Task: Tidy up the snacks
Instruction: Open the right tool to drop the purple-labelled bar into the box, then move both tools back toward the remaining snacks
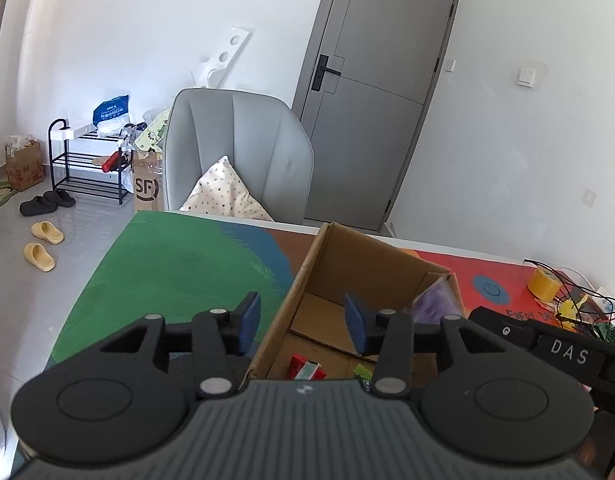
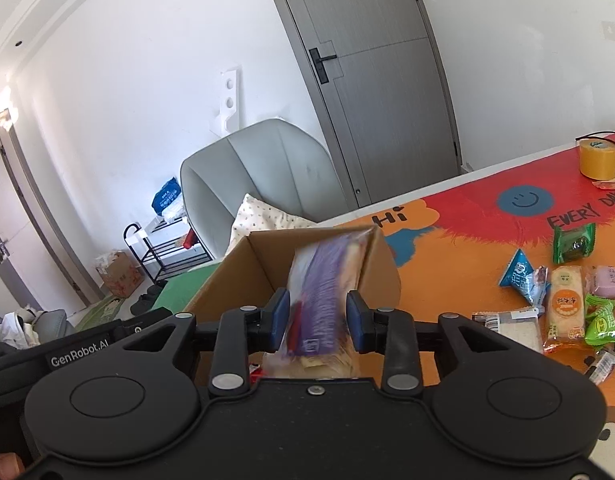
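Both grippers point slightly downward over the near rim of an open box (image 1: 349, 268) on the mat-covered table (image 1: 171, 256). The left gripper (image 1: 303, 322) straddles the box's left wall: its left pad hangs outside over the green mat, its right pad inside. Its jaws stand apart with nothing between them. Below it, on the box floor, lie a red packet (image 1: 303, 366) and a green packet (image 1: 361, 371).

The right gripper (image 2: 317, 322) sits beside it at the box's right half. Its jaws are apart, and a purple bread bag (image 2: 323, 296) is between the pads, blurred and leaning against the box's far right corner; the pads do not seem to press on it, though the left one is very near.

To the right of the box, loose snacks (image 2: 563, 304) lie in a cluster on the orange mat. Beyond them stands a tape roll (image 2: 597, 158) near the table's far edge. The green mat left of the box is bare. Past the table are a grey chair (image 1: 235, 152) and a door (image 1: 383, 92).
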Available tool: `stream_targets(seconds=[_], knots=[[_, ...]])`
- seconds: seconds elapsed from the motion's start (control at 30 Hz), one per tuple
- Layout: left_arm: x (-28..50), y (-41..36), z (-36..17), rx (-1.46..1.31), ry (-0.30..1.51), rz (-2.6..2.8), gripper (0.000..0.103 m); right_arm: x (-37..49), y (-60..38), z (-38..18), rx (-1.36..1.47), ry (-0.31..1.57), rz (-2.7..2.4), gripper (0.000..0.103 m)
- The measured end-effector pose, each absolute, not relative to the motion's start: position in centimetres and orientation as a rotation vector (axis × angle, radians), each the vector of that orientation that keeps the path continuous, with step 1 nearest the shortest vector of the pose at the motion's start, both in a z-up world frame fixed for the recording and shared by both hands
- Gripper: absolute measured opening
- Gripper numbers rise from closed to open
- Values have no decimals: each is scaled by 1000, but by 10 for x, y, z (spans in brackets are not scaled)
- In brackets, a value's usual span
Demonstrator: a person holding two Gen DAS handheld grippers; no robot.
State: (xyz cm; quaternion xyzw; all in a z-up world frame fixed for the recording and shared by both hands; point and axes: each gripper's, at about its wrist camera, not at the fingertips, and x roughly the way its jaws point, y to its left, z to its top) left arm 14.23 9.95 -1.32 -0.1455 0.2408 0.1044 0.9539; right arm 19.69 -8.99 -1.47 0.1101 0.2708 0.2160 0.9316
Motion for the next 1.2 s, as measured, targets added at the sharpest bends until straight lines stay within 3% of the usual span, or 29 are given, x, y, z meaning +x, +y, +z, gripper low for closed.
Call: stream_targets(seconds=[0.3,0.7,1.0,1.2], knots=[[128,91,-9,-308,470,227,87,181,-116,-10,251,522,390,57],[118,44,-8,-272,481,188,96,156,-172,-17,259,518,292,74],[115,5,-9,-247,491,138,97,140,-212,-17,268,501,227,91],[116,-23,-11,-233,500,98,97,133,-240,-18,282,498,182,93]])
